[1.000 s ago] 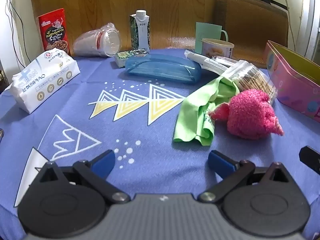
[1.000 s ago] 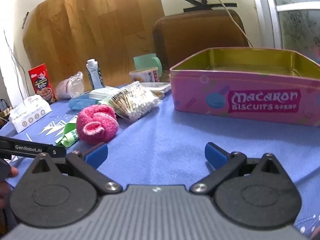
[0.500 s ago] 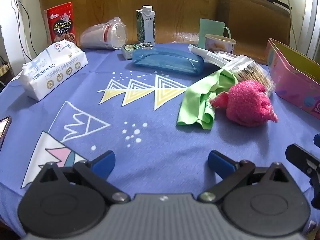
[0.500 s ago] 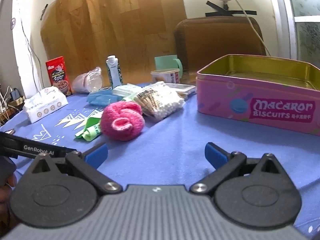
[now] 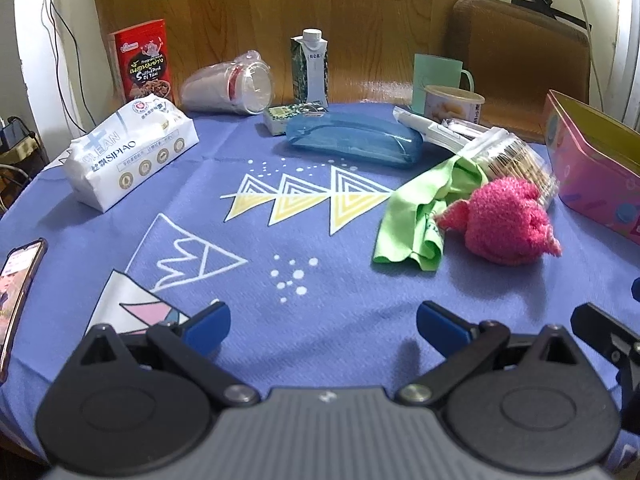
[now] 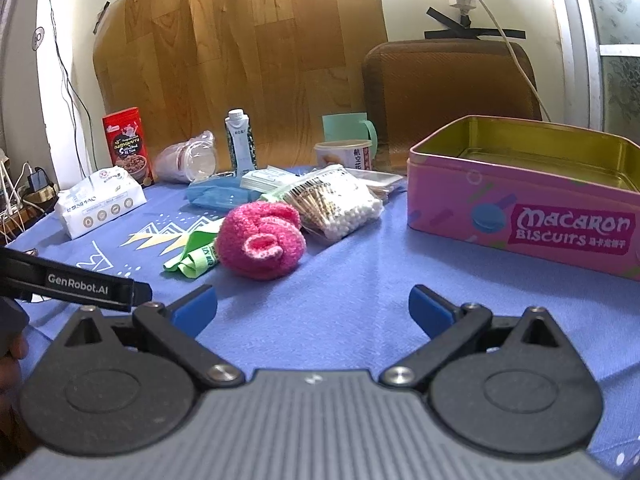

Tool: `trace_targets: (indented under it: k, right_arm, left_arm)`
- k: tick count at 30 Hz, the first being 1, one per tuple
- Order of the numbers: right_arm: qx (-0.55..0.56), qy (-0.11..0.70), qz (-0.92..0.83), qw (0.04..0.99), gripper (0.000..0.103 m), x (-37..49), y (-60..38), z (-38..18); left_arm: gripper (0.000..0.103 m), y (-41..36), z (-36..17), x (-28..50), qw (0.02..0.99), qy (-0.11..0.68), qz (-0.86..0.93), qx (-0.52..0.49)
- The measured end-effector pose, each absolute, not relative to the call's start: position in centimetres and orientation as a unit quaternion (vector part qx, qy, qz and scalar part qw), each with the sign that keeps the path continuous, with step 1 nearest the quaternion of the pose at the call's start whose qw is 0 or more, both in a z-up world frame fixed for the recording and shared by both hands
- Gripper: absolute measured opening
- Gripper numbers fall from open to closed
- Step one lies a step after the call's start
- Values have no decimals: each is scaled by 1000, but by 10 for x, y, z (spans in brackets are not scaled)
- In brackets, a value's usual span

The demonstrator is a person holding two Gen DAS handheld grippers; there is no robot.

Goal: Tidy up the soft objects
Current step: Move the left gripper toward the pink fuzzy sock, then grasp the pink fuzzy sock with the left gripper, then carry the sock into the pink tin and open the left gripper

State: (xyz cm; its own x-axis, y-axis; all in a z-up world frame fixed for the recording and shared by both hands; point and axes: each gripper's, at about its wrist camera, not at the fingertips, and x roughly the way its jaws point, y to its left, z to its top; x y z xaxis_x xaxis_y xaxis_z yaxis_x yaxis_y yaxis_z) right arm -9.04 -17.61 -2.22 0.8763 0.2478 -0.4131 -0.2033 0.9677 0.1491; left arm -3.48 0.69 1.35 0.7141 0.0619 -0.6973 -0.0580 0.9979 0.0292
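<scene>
A fluffy pink sock ball [image 5: 506, 224] lies on the blue tablecloth [image 5: 280, 248], touching a crumpled green cloth [image 5: 416, 216] on its left. Both also show in the right wrist view: the pink ball [image 6: 262, 242] and the green cloth [image 6: 192, 256]. An open pink Macaron Biscuits tin [image 6: 532, 204] stands at the right; its corner shows in the left wrist view [image 5: 592, 176]. My left gripper [image 5: 322, 326] is open and empty, well short of the cloth. My right gripper [image 6: 312, 308] is open and empty, in front of the pink ball.
A bag of cotton swabs [image 6: 336, 204] lies behind the pink ball. A tissue pack [image 5: 128, 156], blue glasses case [image 5: 354, 140], milk carton [image 5: 310, 68], red snack box [image 5: 142, 60], toppled plastic cups [image 5: 228, 86] and a green mug [image 5: 438, 76] crowd the back. A phone [image 5: 18, 292] lies at the left edge.
Both grippers have drawn back and risen a little, so the objects look farther away. The phone has come into the left wrist view. Nothing on the table has moved.
</scene>
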Motion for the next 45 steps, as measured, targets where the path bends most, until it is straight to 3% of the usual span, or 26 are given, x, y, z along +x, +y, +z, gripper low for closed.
trace_targets:
  k: [14,20,25,29,30,31,33,39,45]
  right_arm:
    - [44,226,123,965,97,-86,-174,-24]
    - [11,226,146,963,87,-74,-169,-16]
    - [-5,242,167,956,87,-48,-167,-11]
    - [9,273,189,943,87,-25,-166,-14]
    - [10,278,195,941,86,-21,-165,-15]
    - [9,282,201,938,76,-18,-162,-16]
    - [6,292,221,930,55,-13,-158,-19]
    - [-10,217,188,958,52,-43,-178,-3]
    - [-17,120,72,990,53,-49,-231,23]
  left_arm:
    - [102,11,9,-30,923,384,32,-5]
    - [92,22,34,-23,935,345,-55,-59]
    - [63,4,46,3,915,352,-173,-92]
    - [49,-18,36,27,896,377,-216,-91]
    - [44,-23,32,31,891,385,-224,-90]
    - [40,-30,27,36,889,392,-222,-84]
    - [39,-36,25,34,893,388,-214,-74]
    - [39,-66,61,17,904,330,-268,-46]
    - [39,-154,92,34,905,263,-335,-8]
